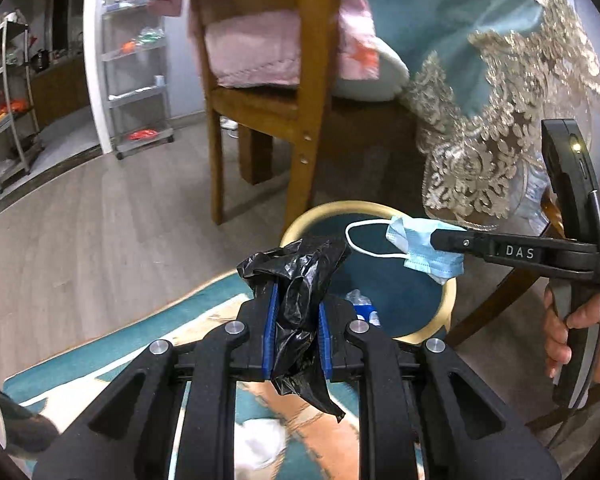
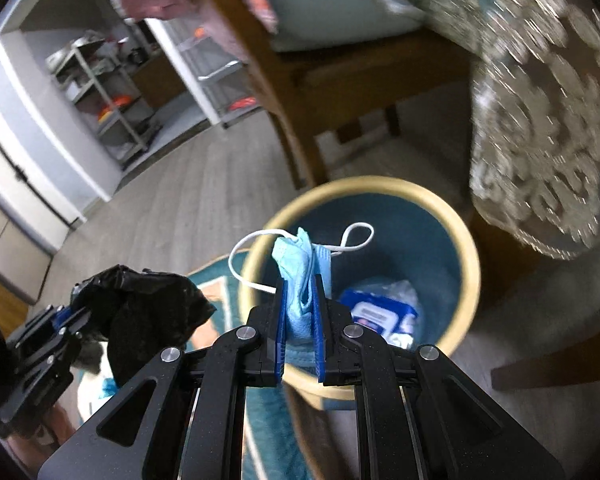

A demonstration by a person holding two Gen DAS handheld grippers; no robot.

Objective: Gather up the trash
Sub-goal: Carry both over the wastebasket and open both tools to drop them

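I've got the left tongs clenched on a crumpled black plastic bag, the right tongs on a blue face mask; both look light, limp, pinched mid-bunch, held just over the near rim. Bin ahead holds a wipes pack; judging the mask's loops may snag the tongs on release.

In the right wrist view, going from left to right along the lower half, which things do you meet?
Left claw → crumpled black plastic bag held in it → blue face mask pinched in the right claw → white-and-blue wipes packet lying inside the teal bin → the bin's yellow rim.
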